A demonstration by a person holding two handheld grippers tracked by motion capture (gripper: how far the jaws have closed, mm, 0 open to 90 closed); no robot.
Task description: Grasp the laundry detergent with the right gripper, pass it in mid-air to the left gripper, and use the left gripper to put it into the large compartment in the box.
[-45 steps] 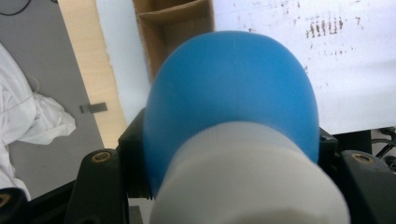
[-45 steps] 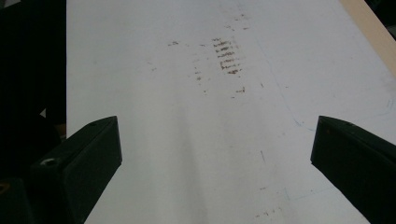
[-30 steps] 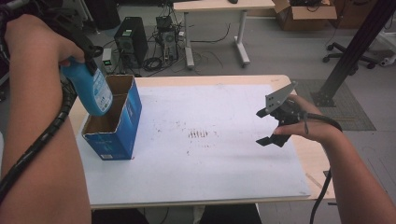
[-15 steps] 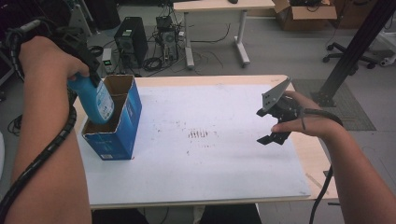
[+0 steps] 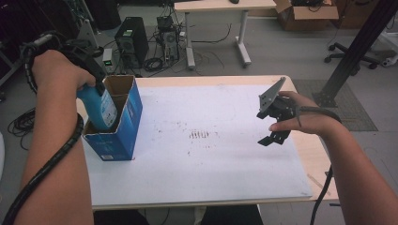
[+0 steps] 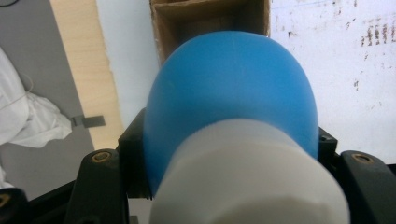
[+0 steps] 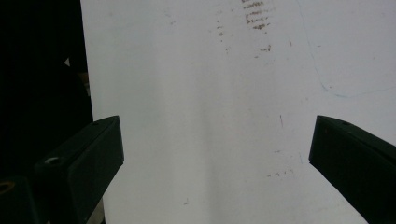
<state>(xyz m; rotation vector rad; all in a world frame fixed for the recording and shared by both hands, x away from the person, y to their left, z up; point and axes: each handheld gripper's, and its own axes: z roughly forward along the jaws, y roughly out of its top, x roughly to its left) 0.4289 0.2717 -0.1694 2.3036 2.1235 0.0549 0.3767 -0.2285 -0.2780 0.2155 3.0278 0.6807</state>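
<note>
Lowered since a second ago, the smooth blue plastic bottle with a white cap [image 5: 99,108] now stands partly inside the open blue cardboard box [image 5: 123,126] at the worktop's [image 5: 225,178] left edge, clenched by the left tool [image 5: 92,77]. Near the right edge, the right tool [image 5: 274,123] hovers with jaws spread wide, gripping nothing.

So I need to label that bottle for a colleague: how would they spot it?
Start at the white table and go to its left edge, where an open blue box stands. The blue bottle pokes from its top, white-capped, clamped in the left tool.
</note>
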